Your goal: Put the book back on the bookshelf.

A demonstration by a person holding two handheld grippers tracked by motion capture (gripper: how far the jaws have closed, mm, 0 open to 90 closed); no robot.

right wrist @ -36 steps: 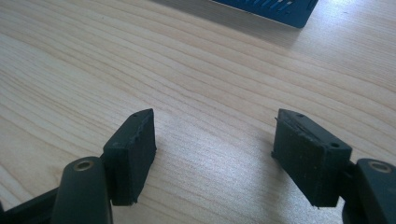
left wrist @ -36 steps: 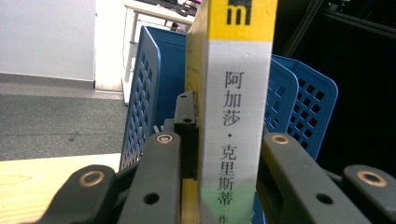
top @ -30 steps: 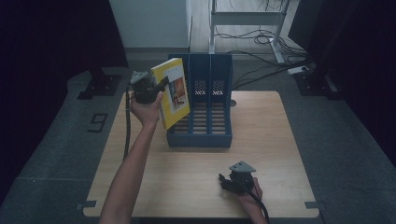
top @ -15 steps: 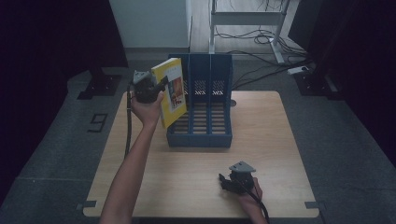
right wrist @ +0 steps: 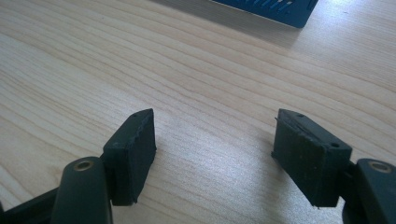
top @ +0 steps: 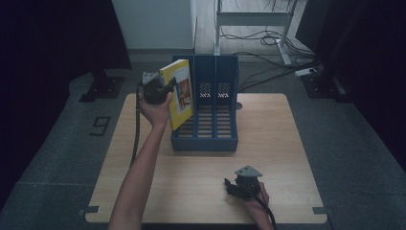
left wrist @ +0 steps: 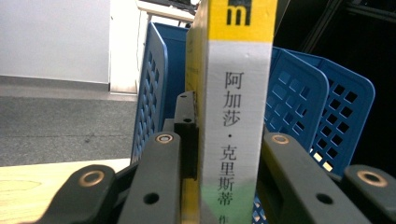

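Change since earlier frames: almost nothing moves; the yellow book (top: pixel 180 98) keeps its tilt above the rack's left side, the left gripper (top: pixel 158 88) stays clamped on it, and the right gripper (top: pixel 233 186) stays resting near the table's front edge.
Table: a light wooden table (top: pixel 282 139) on a grey floor, with dark surroundings on both sides and white desk legs with cables beyond its far edge.
Rack: a blue file rack (top: pixel 210 139) stands at the middle of the table, its tall perforated back at the far end and its slatted floor running toward the person; upright dividers split it into slots.
Book: held in the air at the rack's left slot, tilted with its top leaning left and its lower edge down near the rack's left wall; whether it touches the rack cannot be told. In the left gripper view its spine (left wrist: pixel 236 116) stands upright, yellow at the top and white below with black characters, with the blue lattice walls behind it.
Left gripper: clenched on the book, one black jaw on each face of it beside the spine, held up by the person's left hand (top: pixel 155 112).
Right gripper: released, jaws standing apart with bare wood between them, lying on the table in the person's right hand (top: pixel 256 201), well apart from the rack.
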